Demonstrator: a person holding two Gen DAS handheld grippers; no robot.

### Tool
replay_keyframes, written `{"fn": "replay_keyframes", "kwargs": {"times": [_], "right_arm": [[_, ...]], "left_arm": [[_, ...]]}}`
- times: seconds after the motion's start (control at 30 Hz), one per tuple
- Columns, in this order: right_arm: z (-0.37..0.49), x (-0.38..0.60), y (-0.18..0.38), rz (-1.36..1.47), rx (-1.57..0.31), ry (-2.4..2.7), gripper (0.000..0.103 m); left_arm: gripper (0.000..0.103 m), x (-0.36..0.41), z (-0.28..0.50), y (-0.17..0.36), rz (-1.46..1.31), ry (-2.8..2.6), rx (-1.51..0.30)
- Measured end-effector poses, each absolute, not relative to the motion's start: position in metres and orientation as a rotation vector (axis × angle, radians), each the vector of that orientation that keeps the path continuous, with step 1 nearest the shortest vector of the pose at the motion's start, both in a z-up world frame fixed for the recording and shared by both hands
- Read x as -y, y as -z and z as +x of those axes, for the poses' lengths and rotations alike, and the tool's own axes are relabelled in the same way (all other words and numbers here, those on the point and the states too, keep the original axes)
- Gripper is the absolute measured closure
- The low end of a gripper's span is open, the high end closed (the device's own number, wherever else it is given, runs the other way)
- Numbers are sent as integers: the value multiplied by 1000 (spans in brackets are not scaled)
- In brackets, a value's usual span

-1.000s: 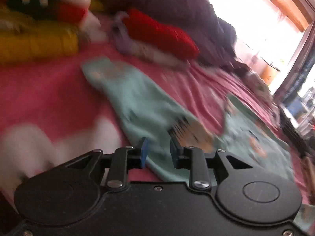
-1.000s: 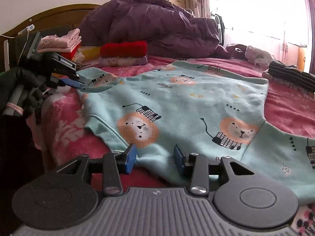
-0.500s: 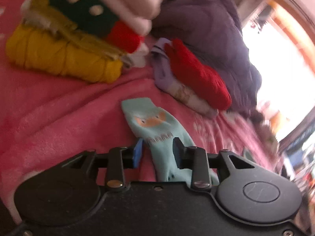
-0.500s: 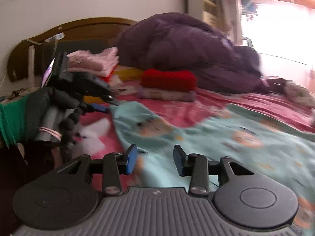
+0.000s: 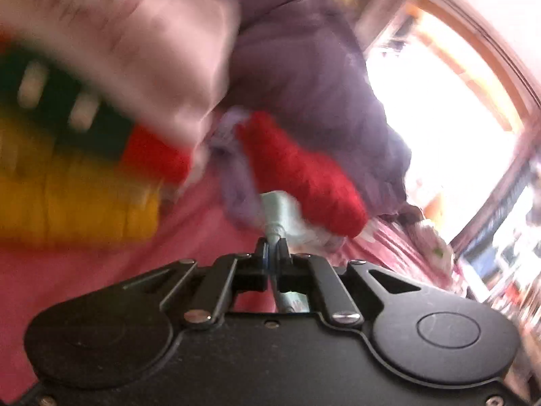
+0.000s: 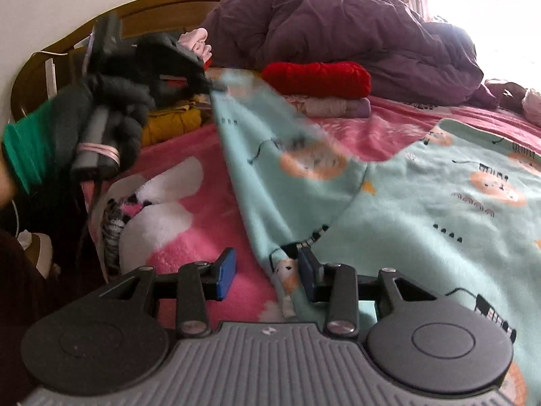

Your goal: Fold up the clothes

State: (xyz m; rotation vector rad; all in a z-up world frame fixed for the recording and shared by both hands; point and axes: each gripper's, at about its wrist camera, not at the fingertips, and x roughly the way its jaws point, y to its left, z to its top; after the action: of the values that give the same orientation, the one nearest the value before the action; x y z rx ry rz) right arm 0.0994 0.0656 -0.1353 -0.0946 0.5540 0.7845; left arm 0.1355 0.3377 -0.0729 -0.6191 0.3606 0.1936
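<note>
A mint-green garment with lion prints (image 6: 422, 203) lies spread on the pink bed. My left gripper (image 5: 271, 250) is shut on the end of its sleeve (image 5: 279, 209) and holds it lifted off the bed. In the right wrist view the left gripper (image 6: 216, 86) holds that sleeve (image 6: 270, 155) up at the left, and the sleeve hangs taut down toward me. My right gripper (image 6: 265, 272) is open, low over the bed, with the garment's edge lying between its blue pads (image 6: 226, 272).
Folded clothes are stacked near the wooden headboard (image 6: 162, 10): a yellow pile (image 6: 172, 121), a red knit (image 6: 318, 79) on a lilac piece, pink items on top. A purple duvet (image 6: 338, 30) is heaped behind. The pink blanket (image 6: 189, 237) covers the bed.
My left gripper has closed on the sleeve end and lifted it toward the folded stacks. My right gripper has dropped lower, close to the garment's near edge, still open.
</note>
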Motion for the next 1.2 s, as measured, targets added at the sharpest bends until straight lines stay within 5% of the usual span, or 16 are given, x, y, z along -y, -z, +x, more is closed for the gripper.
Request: {"fn": "replay_keyframes", "kwargs": {"times": [0.3,0.4,0.67,0.7,0.73,0.83,1.07,1.17,1.2], "right_arm": [[95,-61,139,-67,-555,-790,61],[98,-59,139,-49,-563,-796,60],[103,-61,139,-42,-568,-796,60],[103,-61,139,-43,-568,-796,60],[103,-61,139,-44,-568,-795,60],[104,-61,139,-44,-568,-796,60],[104,-60,140,-34,-567,-802,60],[104,-59,141,-27,-564,-803,60],[104,-59,142,-26,-562,-803,60]], "left_arm": [[97,-341,146,87,-529,-264,-482],[58,-338,130,76,-533,-292,-469],[53,-293,106,89,-57,-346,-699],[63,-284,108,98,43,-359,-731],[89,-285,105,102,45,-341,-743],[100,-287,99,105,52,-333,-739],[98,-304,91,102,44,-406,-717],[84,-309,92,95,-34,-404,-713],[68,-313,86,89,-88,-407,-693]]}}
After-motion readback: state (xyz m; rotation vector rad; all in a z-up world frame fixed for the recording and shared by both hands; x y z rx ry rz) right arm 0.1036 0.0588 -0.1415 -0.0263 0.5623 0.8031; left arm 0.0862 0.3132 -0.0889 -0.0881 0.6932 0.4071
